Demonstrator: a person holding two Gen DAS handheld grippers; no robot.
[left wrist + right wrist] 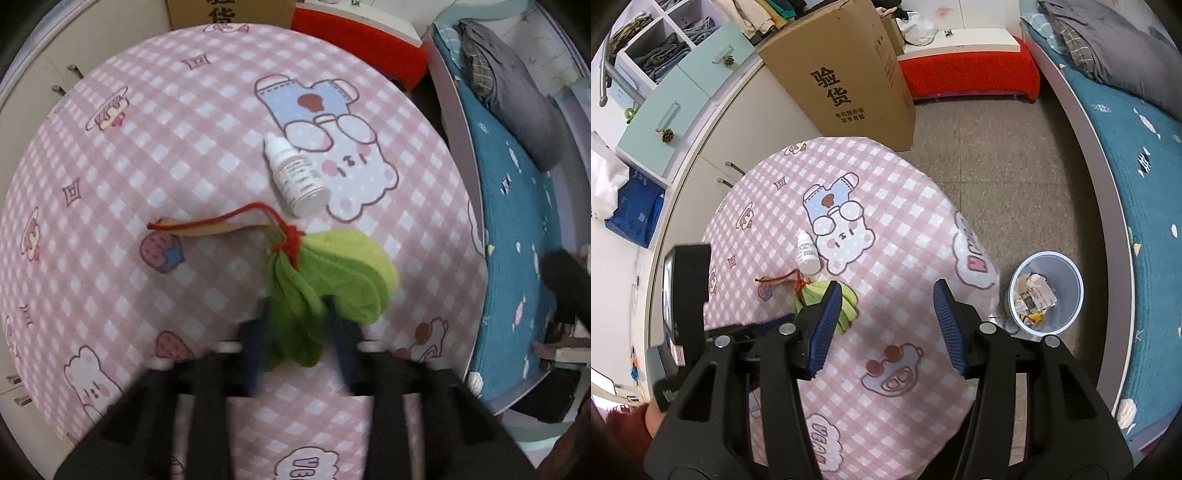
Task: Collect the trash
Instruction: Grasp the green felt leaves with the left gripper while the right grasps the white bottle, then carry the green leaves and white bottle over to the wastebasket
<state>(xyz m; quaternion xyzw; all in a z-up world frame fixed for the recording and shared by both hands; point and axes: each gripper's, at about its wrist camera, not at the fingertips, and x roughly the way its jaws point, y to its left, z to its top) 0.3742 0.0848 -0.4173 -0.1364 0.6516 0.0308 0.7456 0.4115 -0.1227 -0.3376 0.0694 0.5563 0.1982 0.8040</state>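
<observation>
A green felt bundle (pixel 332 273), tied with red yarn (pixel 288 240) to a brown paper tag (pixel 207 228), lies on the pink checked table (pixel 147 147). My left gripper (pixel 295 325) has its blue fingers on both sides of the bundle's near end, closed around it. A small white dropper bottle (pixel 295 173) lies on its side just beyond. In the right wrist view the bundle (pixel 827 299) and bottle (pixel 807 253) sit left of centre. My right gripper (pixel 886 325) is open and empty above the table. A grey trash bin (pixel 1067 295) with paper scraps stands on the floor to the right.
A large cardboard box (pixel 846 74) stands behind the table. White cabinets (pixel 701 155) run along the left. A bed with a blue cover (pixel 1145 184) lies to the right. A red bench (pixel 967 70) is at the back.
</observation>
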